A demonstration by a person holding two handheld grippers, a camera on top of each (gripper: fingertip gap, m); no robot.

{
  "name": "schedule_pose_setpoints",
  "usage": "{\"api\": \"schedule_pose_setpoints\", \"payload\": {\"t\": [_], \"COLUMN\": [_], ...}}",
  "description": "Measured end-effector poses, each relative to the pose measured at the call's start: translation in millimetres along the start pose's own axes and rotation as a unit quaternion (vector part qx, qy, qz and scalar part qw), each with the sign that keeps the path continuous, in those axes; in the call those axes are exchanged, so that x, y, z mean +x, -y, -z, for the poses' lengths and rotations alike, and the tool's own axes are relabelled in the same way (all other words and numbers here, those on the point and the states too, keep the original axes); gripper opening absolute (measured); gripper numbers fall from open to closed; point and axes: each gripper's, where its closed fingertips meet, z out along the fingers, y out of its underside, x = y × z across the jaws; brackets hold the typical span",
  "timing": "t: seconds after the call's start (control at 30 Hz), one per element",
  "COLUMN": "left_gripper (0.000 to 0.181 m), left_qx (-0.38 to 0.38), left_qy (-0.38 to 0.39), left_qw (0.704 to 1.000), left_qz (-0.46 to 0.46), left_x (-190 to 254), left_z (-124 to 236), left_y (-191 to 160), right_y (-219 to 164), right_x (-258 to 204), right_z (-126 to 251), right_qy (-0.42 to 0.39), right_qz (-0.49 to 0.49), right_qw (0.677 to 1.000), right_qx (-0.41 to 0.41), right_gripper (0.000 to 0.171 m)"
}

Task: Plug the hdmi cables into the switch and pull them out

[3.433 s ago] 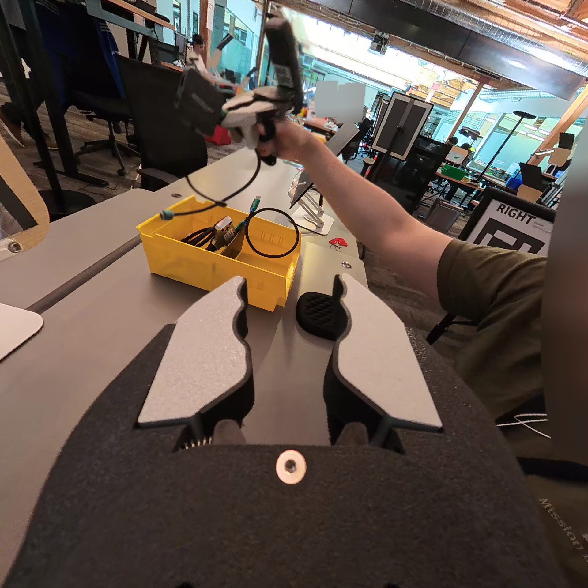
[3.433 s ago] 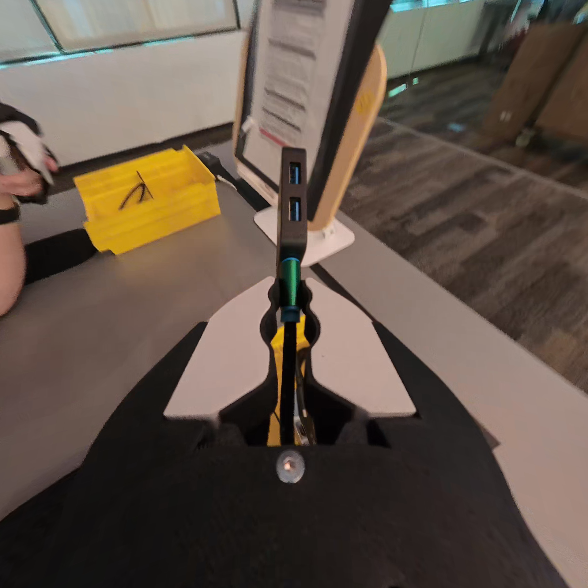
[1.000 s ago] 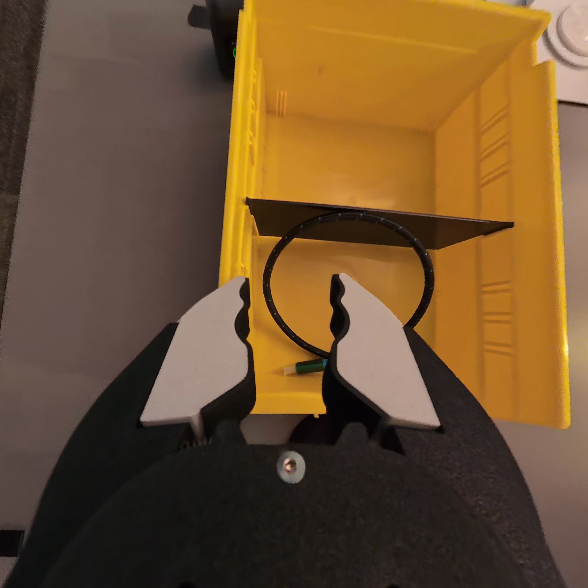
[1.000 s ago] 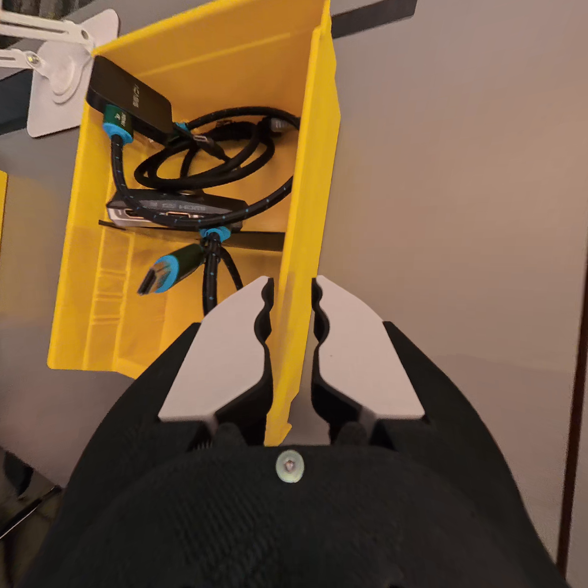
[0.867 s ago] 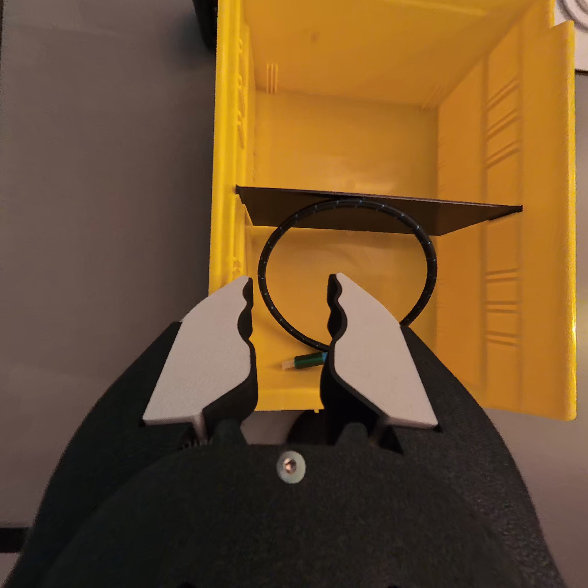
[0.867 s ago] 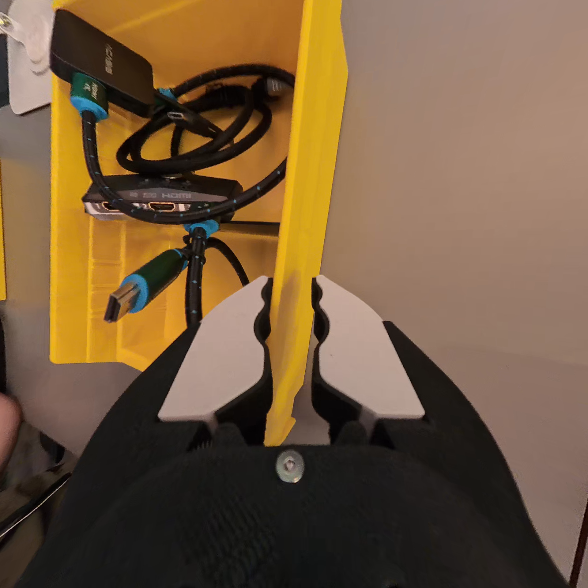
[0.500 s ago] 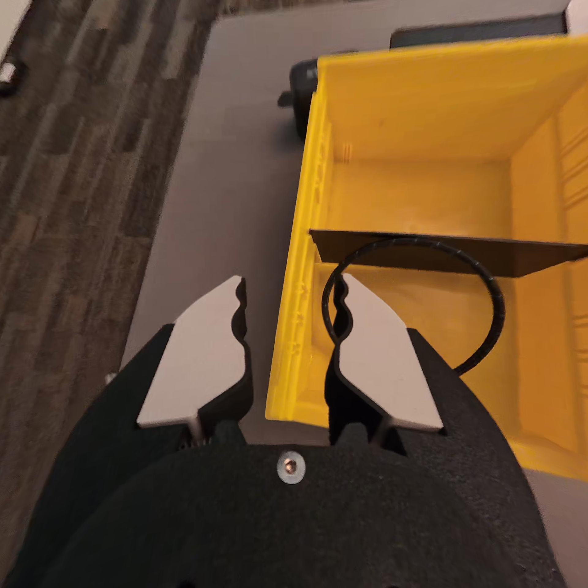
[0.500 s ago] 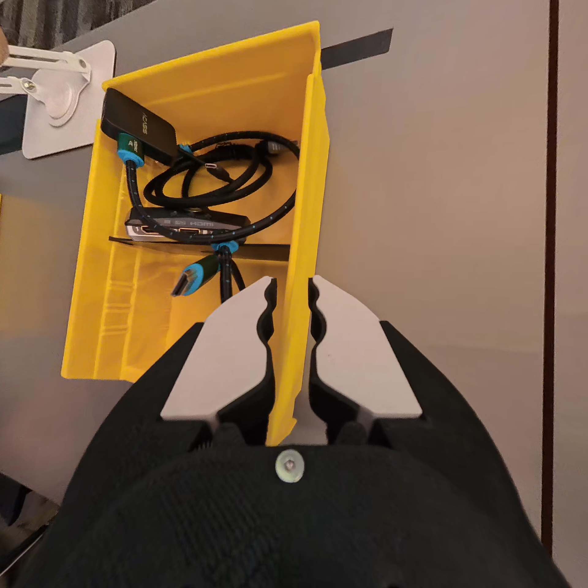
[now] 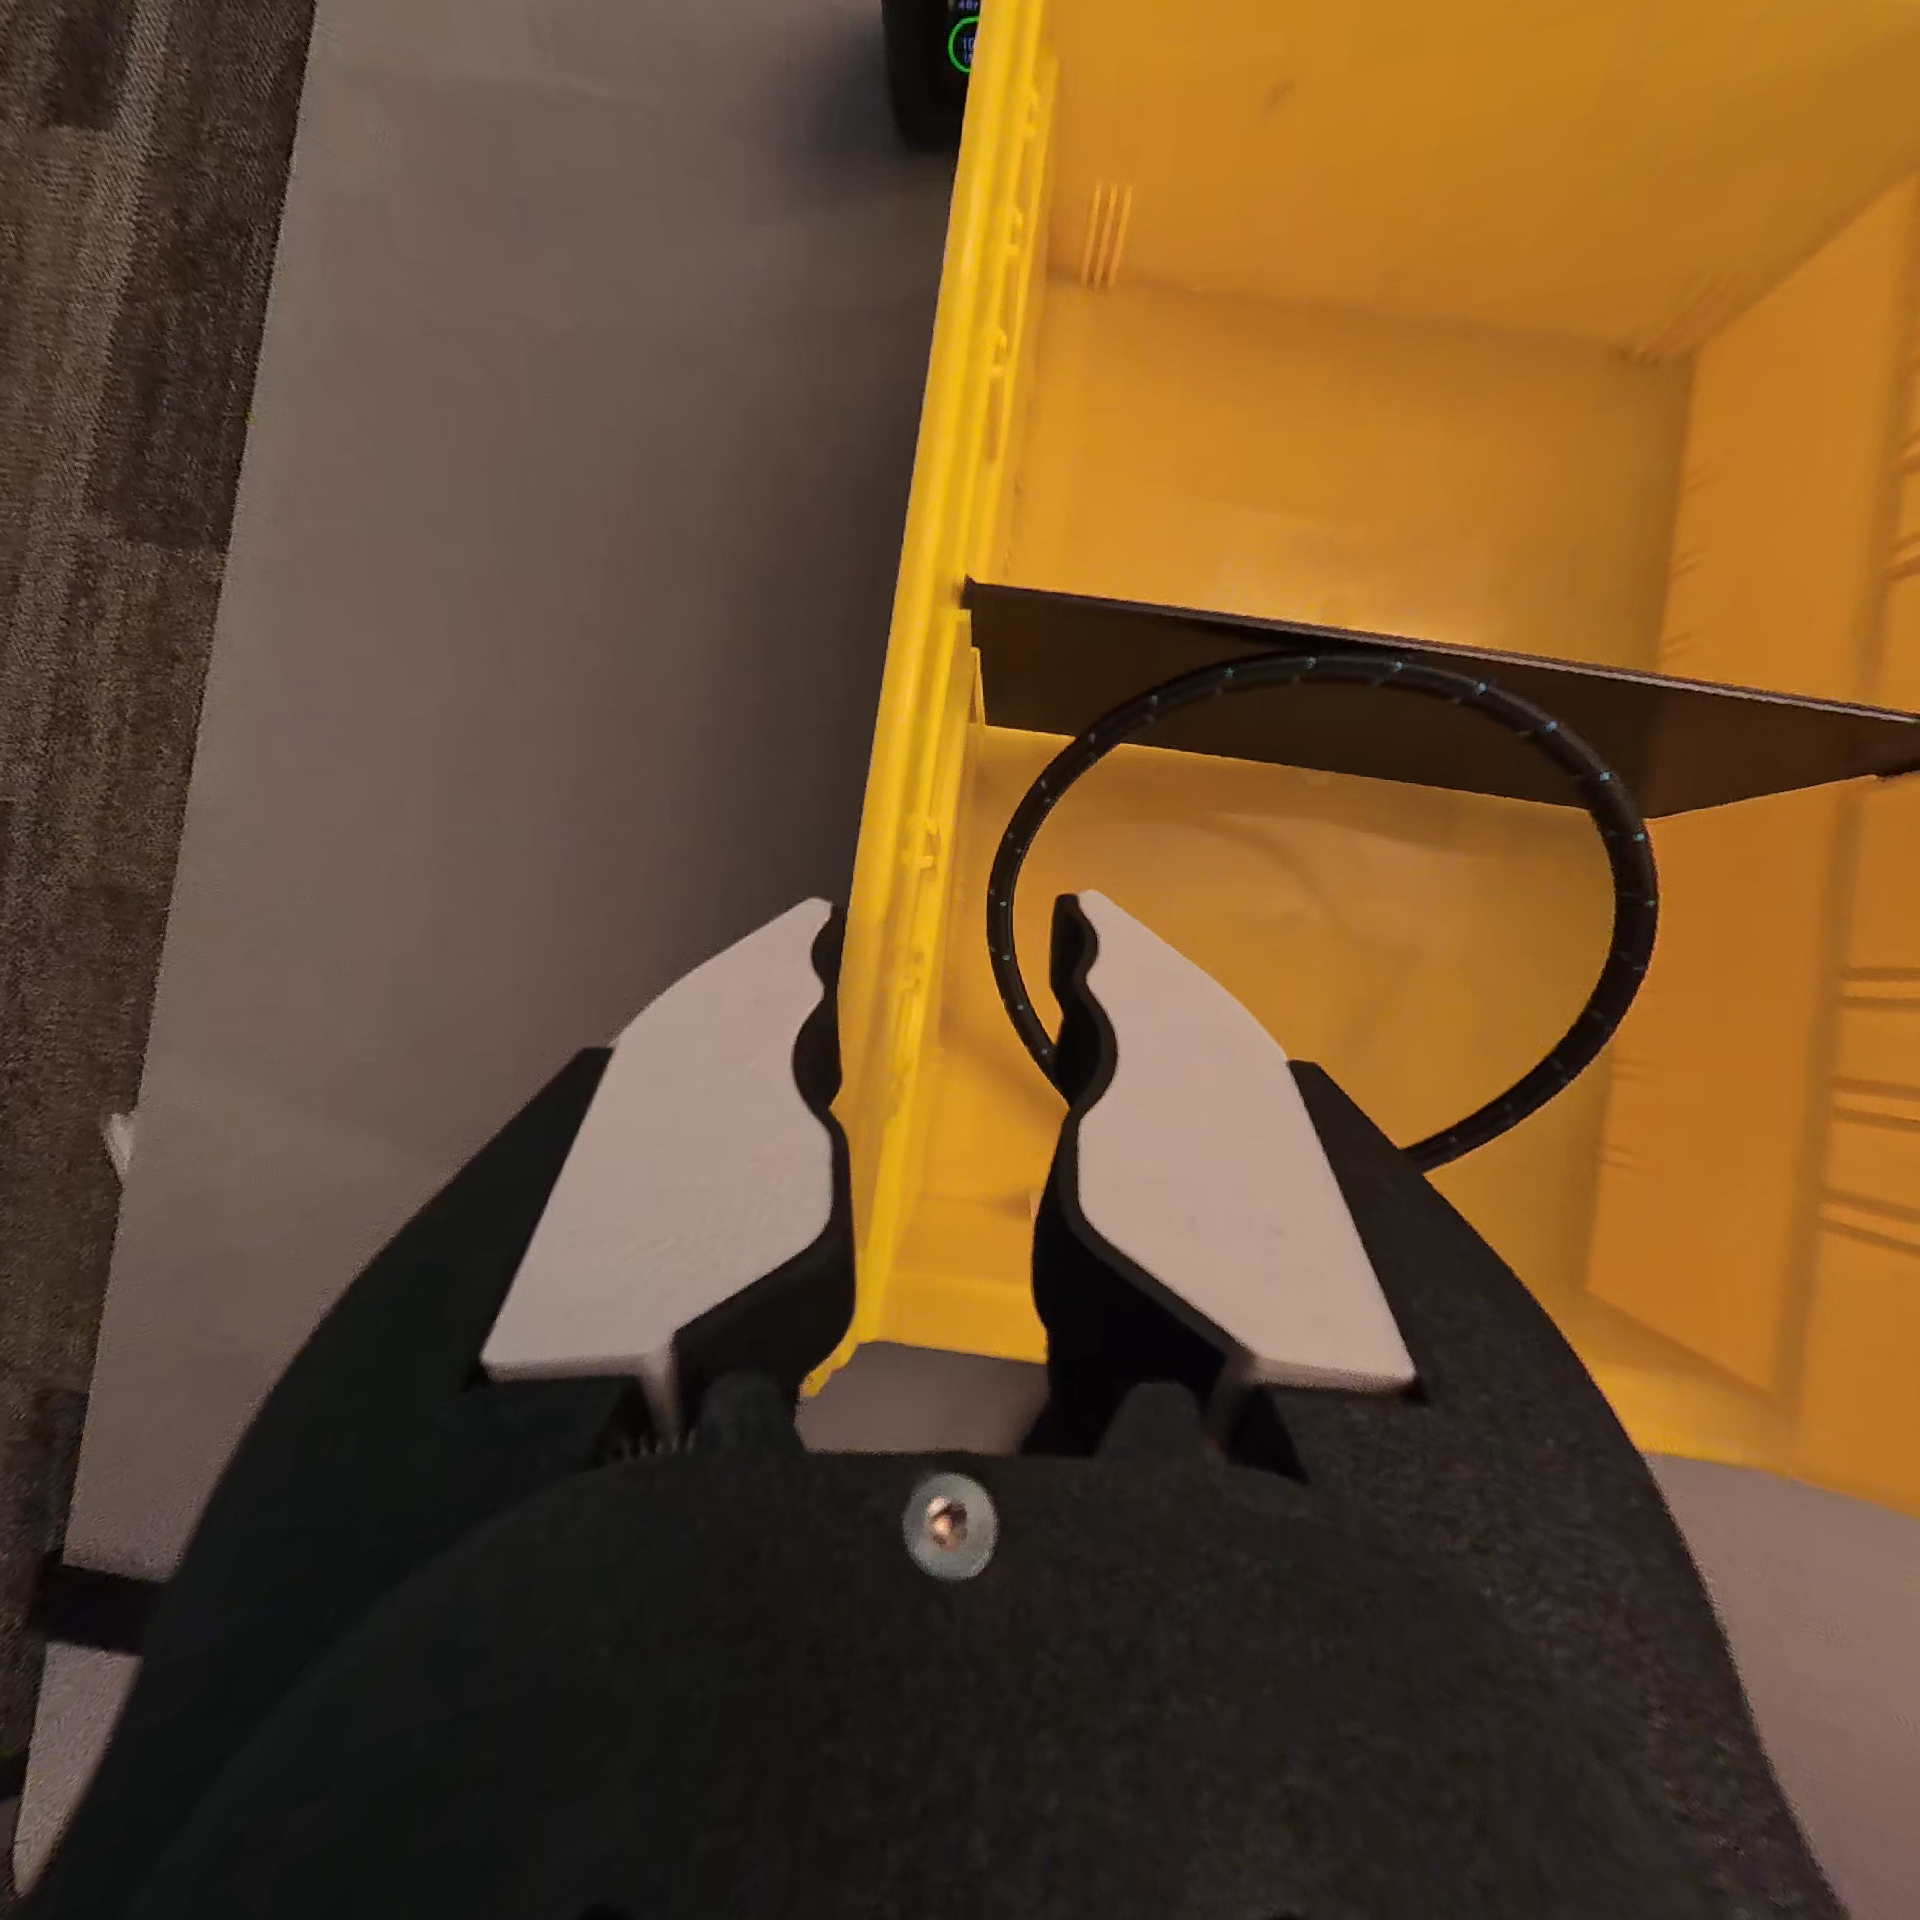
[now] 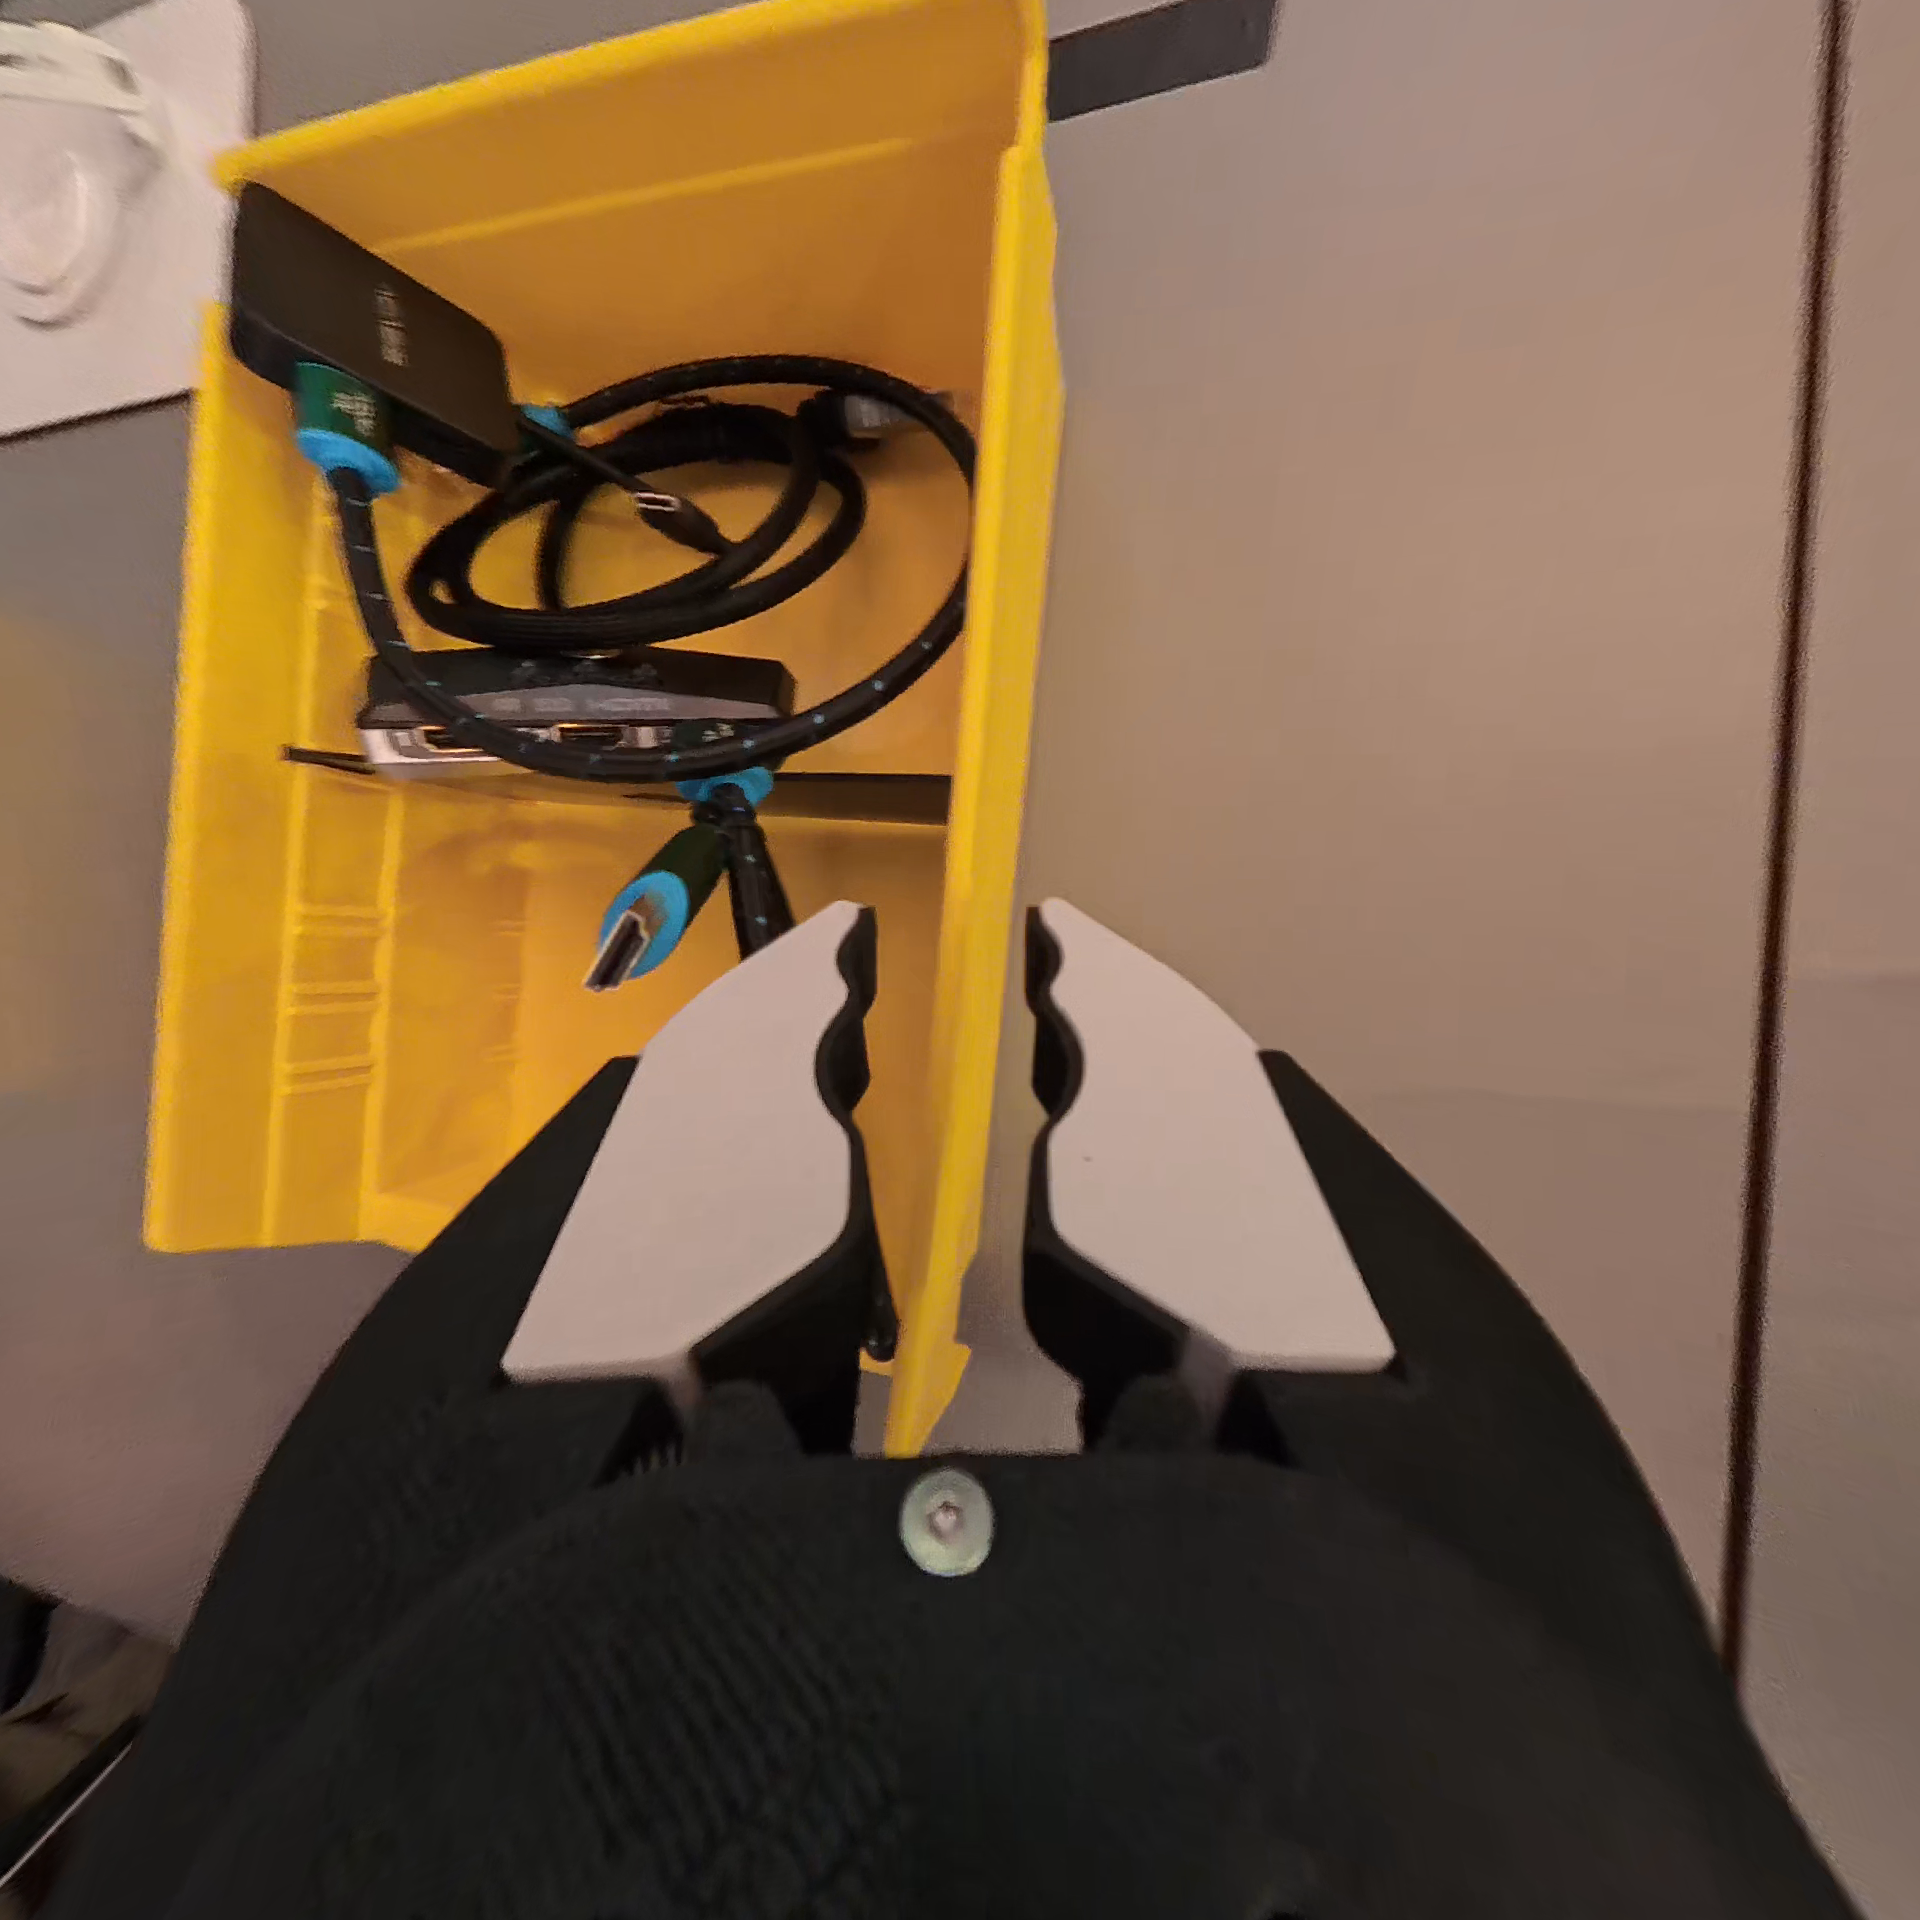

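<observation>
In the right wrist view a yellow bin holds a grey HDMI switch against its black divider. A braided black cable crosses the switch's ports. A loose green-and-blue HDMI plug hangs in the near compartment. Another green plug sits in a black box at the back, beside coiled cables. My right gripper is open and straddles the bin's right wall. My left gripper is open and straddles the left wall of a second yellow bin, which holds a black cable loop.
The left bin has a black divider and a black device behind its corner. Carpet lies beyond the table's left edge. A white plate lies left of the right bin, and black tape lies behind it. My hands' fingertips stand some 80 cm from each other. From the right gripper's tips to the green plug is close to 15 cm.
My left gripper moved left from inside the bin to straddle its left wall, and its jaws narrowed a little. My right gripper stayed over the right wall while the view shifted slightly.
</observation>
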Motion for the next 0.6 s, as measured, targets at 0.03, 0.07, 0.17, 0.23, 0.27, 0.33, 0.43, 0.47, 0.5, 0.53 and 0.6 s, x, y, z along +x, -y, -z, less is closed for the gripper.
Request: {"api": "schedule_pose_setpoints", "payload": {"t": [0.03, 0.07, 0.17, 0.23, 0.27, 0.33, 0.43, 0.47, 0.5, 0.53, 0.6], "left_gripper": [0.037, 0.037, 0.034, 0.032, 0.032, 0.032, 0.032, 0.032, 0.032, 0.031, 0.024], "left_qx": [0.000, -0.001, 0.000, 0.000, 0.001, 0.001, 0.003, 0.002, 0.000, -0.001, 0.001], "left_qy": [0.000, 0.001, 0.004, 0.007, 0.008, 0.010, 0.007, 0.005, 0.005, 0.007, 0.015], "left_qw": [1.000, 1.000, 1.000, 1.000, 1.000, 1.000, 1.000, 1.000, 1.000, 1.000, 1.000], "left_qz": [0.000, 0.001, 0.002, 0.003, 0.004, 0.006, 0.009, 0.012, 0.014, 0.015, 0.015], "left_x": [0, 0, -2, -3, -3, -3, -3, -4, -4, -5, -8], "left_z": [-1, -3, -4, -5, -5, -5, -5, -6, -7, -8, -8], "left_y": [0, 0, 0, 0, 0, 0, 0, 0, -1, -2, -2], "right_y": [0, 0, -3, -5, -5, -6, -6, -6, -6, -6, -6], "right_x": [1, 0, 0, -3, -4, -4, -3, -3, -3, -4, -8], "right_z": [0, 0, -4, -6, -7, -8, -9, -9, -9, -10, -11], "right_qy": [-0.010, -0.010, 0.001, 0.022, 0.031, 0.050, 0.066, 0.066, 0.065, 0.066, 0.077], "right_qz": [0.003, 0.003, -0.012, -0.026, -0.034, -0.051, -0.067, -0.067, -0.066, -0.065, -0.061], "right_qw": [1.000, 1.000, 1.000, 0.999, 0.999, 0.997, 0.996, 0.995, 0.996, 0.996, 0.995], "right_qx": [-0.001, -0.002, -0.011, -0.014, -0.013, -0.012, -0.012, -0.012, -0.012, -0.012, -0.015], "right_gripper": [0.030, 0.028, 0.026, 0.022, 0.022, 0.022, 0.026, 0.026, 0.026, 0.024, 0.017]}}
